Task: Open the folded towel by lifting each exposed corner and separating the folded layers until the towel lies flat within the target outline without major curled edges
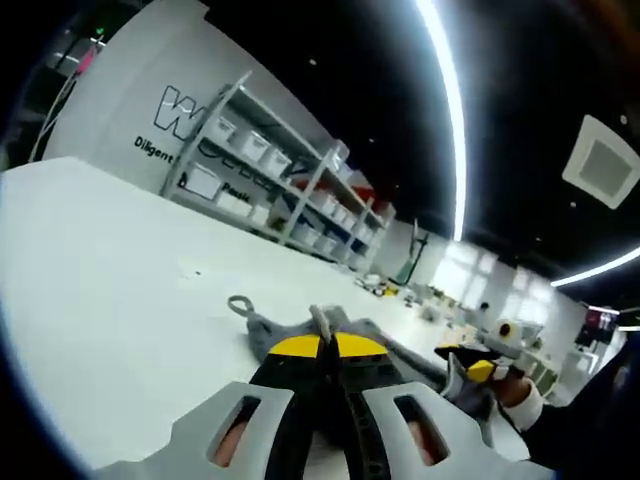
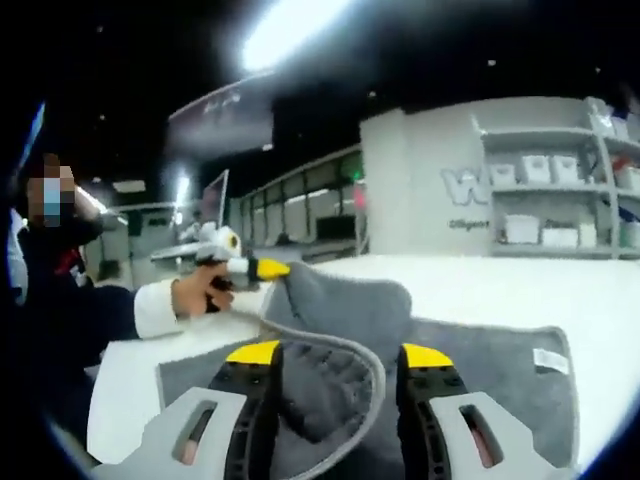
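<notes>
A grey towel (image 1: 262, 335) lies partly folded on the white table (image 1: 100, 260), with a small hanging loop (image 1: 238, 303) at one corner. My left gripper (image 1: 322, 345) is shut on a towel edge that pokes up between its yellow tips. In the right gripper view that left gripper (image 2: 262, 268) holds a corner of the towel (image 2: 500, 350) lifted off the table, so one layer stands up. My right gripper (image 2: 340, 355) is open, and a curled fold of the towel lies between its jaws. It comes into the left gripper view as the right gripper (image 1: 470, 368), low beside the towel.
A white label (image 2: 550, 360) sits on the flat part of the towel. Shelves with white bins (image 1: 270, 170) stand behind the table's far edge. A person's hand (image 2: 190, 290) and dark sleeve hold the left gripper. Bare table (image 2: 520, 280) stretches beyond the towel.
</notes>
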The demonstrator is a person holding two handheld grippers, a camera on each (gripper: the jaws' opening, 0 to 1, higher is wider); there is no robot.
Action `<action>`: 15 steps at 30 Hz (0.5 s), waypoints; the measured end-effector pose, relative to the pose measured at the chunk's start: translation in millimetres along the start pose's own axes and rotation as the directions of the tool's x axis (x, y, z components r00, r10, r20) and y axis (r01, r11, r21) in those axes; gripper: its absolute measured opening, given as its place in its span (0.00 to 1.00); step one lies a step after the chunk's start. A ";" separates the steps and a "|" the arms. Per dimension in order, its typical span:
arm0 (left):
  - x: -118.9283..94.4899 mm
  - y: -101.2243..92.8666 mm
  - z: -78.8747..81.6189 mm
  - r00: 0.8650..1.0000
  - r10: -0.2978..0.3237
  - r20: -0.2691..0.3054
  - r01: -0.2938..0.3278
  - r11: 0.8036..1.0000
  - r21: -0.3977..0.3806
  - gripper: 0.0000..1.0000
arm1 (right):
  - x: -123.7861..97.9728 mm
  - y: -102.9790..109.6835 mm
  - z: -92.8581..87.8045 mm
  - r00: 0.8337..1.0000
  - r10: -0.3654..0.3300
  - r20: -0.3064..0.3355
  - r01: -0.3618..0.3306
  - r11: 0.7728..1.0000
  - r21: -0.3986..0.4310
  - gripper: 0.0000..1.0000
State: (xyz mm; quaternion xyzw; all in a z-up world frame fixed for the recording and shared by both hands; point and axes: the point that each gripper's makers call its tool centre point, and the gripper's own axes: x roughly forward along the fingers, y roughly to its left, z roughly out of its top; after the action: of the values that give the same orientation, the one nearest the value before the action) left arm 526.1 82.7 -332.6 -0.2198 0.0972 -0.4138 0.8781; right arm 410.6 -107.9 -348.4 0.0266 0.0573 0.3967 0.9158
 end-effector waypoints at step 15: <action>1.4 7.7 -2.6 1.000 0.026 -0.006 -0.026 1.000 0.008 0.02 | -0.3 8.9 -19.0 0.997 0.058 -0.049 -0.050 0.987 0.154 0.26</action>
State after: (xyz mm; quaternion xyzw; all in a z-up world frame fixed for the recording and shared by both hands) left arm 531.4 85.2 -338.5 -0.2138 0.1011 -0.4036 0.8839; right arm 401.6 -102.1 -366.3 0.0877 0.1114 0.4166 0.8980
